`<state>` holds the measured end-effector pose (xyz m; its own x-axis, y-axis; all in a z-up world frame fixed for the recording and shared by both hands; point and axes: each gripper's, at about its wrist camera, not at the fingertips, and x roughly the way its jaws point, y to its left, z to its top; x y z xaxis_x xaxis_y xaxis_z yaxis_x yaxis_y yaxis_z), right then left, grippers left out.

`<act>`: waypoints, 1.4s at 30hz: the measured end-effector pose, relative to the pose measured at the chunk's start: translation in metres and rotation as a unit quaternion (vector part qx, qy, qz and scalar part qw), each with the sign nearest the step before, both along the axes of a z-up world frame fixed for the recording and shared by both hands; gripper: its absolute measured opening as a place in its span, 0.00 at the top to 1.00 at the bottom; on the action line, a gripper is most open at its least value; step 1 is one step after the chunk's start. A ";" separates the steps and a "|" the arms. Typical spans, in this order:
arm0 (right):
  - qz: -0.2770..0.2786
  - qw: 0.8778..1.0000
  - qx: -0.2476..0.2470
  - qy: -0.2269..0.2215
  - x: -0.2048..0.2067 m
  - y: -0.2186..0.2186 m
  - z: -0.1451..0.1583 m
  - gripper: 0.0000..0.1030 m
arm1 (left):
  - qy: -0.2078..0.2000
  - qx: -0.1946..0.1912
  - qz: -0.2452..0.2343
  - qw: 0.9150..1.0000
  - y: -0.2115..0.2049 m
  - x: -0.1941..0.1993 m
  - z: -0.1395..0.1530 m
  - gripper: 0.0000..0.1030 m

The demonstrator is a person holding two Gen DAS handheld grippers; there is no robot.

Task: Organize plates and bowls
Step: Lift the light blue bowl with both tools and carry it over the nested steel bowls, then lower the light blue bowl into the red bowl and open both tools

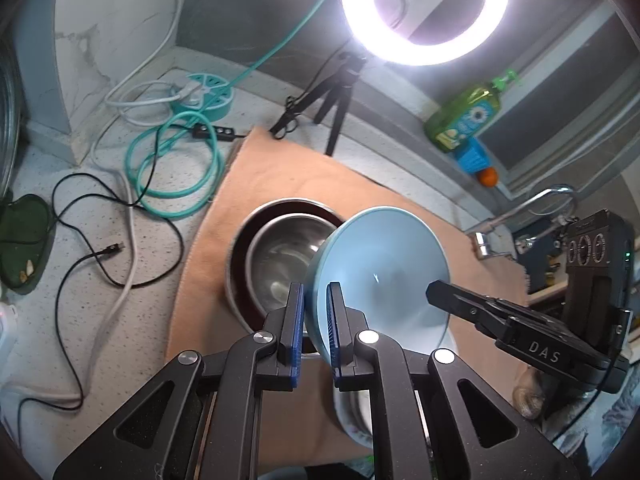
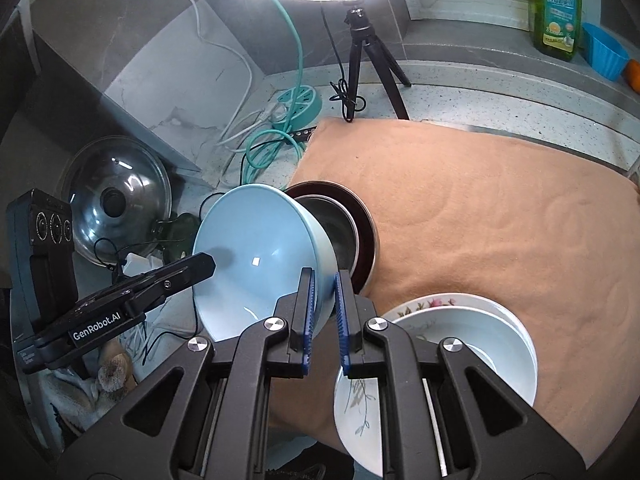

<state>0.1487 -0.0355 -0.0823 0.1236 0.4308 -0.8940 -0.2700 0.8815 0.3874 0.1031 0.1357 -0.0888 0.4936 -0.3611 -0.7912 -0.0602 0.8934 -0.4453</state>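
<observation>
A speckled countertop (image 2: 460, 96) carries an orange towel (image 2: 480, 208), coiled cables (image 1: 176, 164) and a tripod (image 2: 362, 52).

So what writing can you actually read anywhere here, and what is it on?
"DAS": on the right gripper, seen from the left wrist.
"GenRobot.AI": on the left gripper, seen from the right wrist.
Soap bottle: sunflower label with print too small to read.
Blue bowl, plates: no text.

Left gripper (image 1: 314, 312) clamps the rim of a tilted light-blue bowl (image 1: 380, 268), blue-padded fingers (image 1: 297, 320) either side of the wall. Right gripper (image 1: 434, 292) grips the opposite rim. Behind the bowl, a steel bowl (image 1: 280, 256) nested in a dark-red one (image 1: 240, 280) on a peach towel (image 1: 280, 172). Ring light (image 1: 424, 12) glares above the speckled surface (image 1: 100, 300).
</observation>
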 end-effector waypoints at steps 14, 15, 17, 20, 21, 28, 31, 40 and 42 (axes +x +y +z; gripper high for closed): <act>-0.005 0.998 -0.047 0.036 0.029 0.025 -0.055 0.90 | 0.046 0.013 0.015 0.999 0.008 0.030 -0.036 0.91; -0.005 0.998 -0.049 0.038 0.030 0.025 -0.058 0.90 | 0.047 0.015 0.015 0.999 0.008 0.031 -0.037 0.91; -0.006 0.998 -0.051 0.041 0.031 0.024 -0.062 0.90 | 0.048 0.018 0.016 0.999 0.007 0.032 -0.038 0.91; -0.003 0.998 -0.055 0.042 0.032 0.027 -0.066 0.90 | 0.050 0.021 0.019 0.998 0.008 0.034 -0.040 0.91; -0.001 0.998 -0.055 0.042 0.032 0.027 -0.067 0.90 | 0.051 0.022 0.019 0.998 0.009 0.034 -0.041 0.91; 0.004 0.997 -0.066 0.033 0.034 0.034 -0.071 0.90 | 0.054 0.030 0.023 0.998 0.008 0.037 -0.047 0.91; 0.009 0.997 -0.071 0.029 0.035 0.037 -0.070 0.90 | 0.054 0.032 0.023 0.998 0.009 0.037 -0.048 0.91; 0.026 0.996 -0.082 0.019 0.033 0.041 -0.068 0.90 | 0.058 0.028 0.024 0.998 0.011 0.037 -0.048 0.91; 0.028 0.996 -0.080 0.019 0.033 0.041 -0.068 0.90 | 0.059 0.026 0.025 0.998 0.011 0.036 -0.049 0.91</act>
<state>0.1816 0.0054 -0.1503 0.0680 0.2878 -0.9553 -0.3080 0.9168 0.2543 0.1396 0.1466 -0.1374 0.4115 -0.2952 -0.8623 -0.1545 0.9098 -0.3852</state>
